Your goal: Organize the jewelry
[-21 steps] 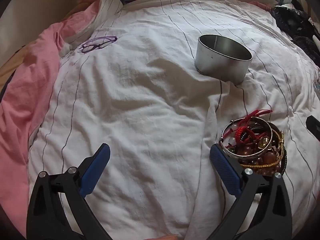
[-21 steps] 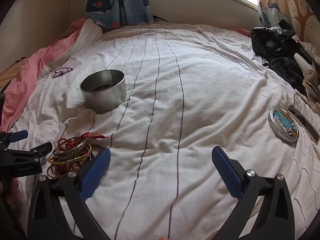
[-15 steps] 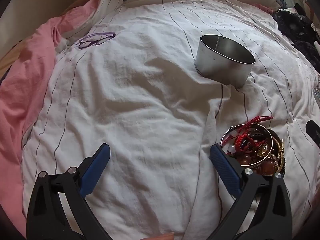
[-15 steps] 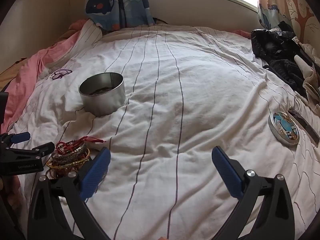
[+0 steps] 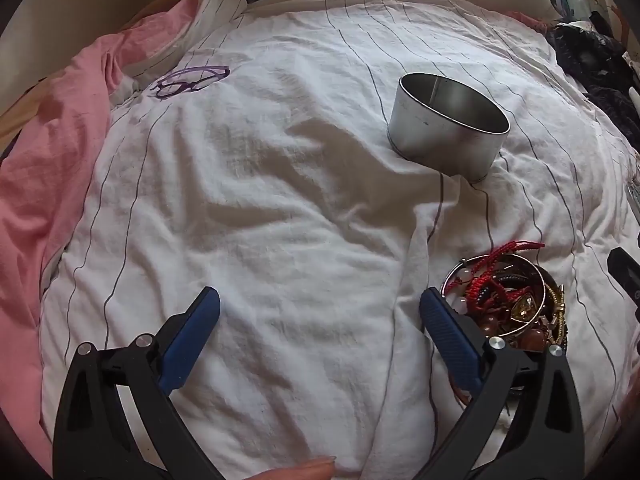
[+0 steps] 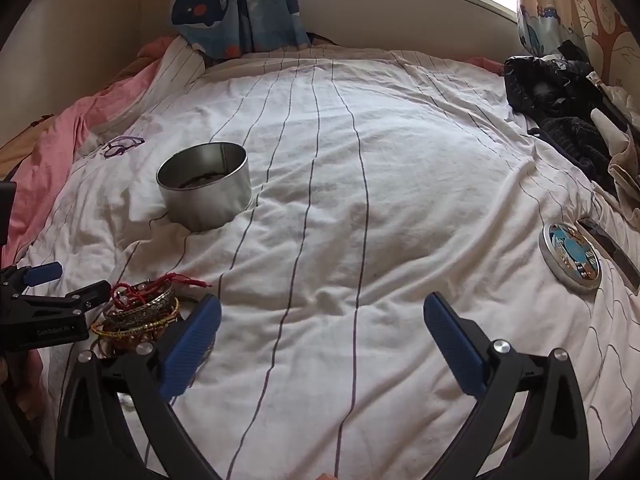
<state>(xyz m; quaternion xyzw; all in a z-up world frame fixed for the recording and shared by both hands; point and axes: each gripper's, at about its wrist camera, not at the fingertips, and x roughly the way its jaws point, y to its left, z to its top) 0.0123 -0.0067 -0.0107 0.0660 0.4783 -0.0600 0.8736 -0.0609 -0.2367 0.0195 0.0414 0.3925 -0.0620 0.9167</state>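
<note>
Bed with a white striped quilt, rumpled. Pink sheet along its left edge.

Left tool: jaws spread wide, nothing between them, low over the quilt. Its right finger sits just beside the jewelry pile, touching or nearly so; cannot tell which.

Right tool: jaws spread wide, nothing held. Its left finger is just beside the same pile, on the opposite side from the left tool.

Pile: bangles stacked flat, ring openings facing up, no clear long axis. Silver bangle on top, gold ones below, brown beads underneath. A red cord bracelet trails out of the top toward the tin.

Tin: round, metal, upright, mouth open upward, lid off. Stands on the quilt beyond the pile, apart from it. From the right wrist view something dark lies in its bottom; too small to identify.

Lid, patterned, lies flat far right on the quilt, well apart from the tin. Purple glasses lie near the pink sheet. Dark clothes heaped at the far right; whale curtain behind the bed.
</note>
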